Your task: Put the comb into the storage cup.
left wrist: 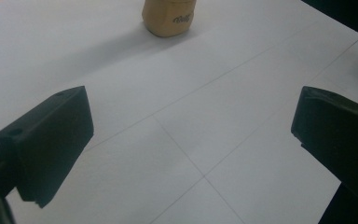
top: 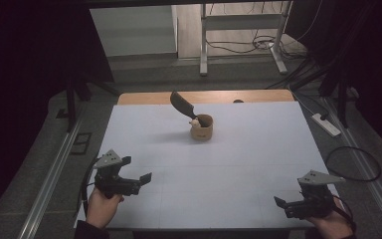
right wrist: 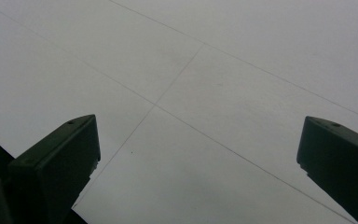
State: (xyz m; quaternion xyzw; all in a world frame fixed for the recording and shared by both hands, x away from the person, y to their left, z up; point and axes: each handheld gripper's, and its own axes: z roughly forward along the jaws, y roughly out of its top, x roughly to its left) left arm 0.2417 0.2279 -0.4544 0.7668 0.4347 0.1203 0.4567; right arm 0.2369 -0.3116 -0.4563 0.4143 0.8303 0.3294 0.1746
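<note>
Scene: a person sits at a white-covered worktop (top: 229, 164), a handheld gripper in each hand, both parked at the near edge — a ready stance, by the look of it, with nothing yet in hand.

Thing in play: a tan cup (top: 202, 127) stands upright near the middle of the far half of the worktop, well apart from both grippers. A black spatula (top: 183, 105) leans out of it, blade up and tilted to the left; a pale, rounded item at the cup's rim is too small to name.

Why there: the cup serves as a holder, keeping the spatula's handle propped and its blade clear of the surface — probably so a gripper can take it from above or the side.

Left gripper (top: 137, 169): held low near the front left corner, jaws wide apart, clasping nothing. In the left gripper view the cup (left wrist: 168, 17) sits ahead between the jaws' line of aim, suggesting this hand is the one pointed at it.

Right gripper (top: 280, 202): low at the front right corner, jaws likewise spread wide and empty. Its own view looks down on bare worktop (right wrist: 223, 84) creased by faint fold lines.

Judgement: the reach has not begun.
</note>
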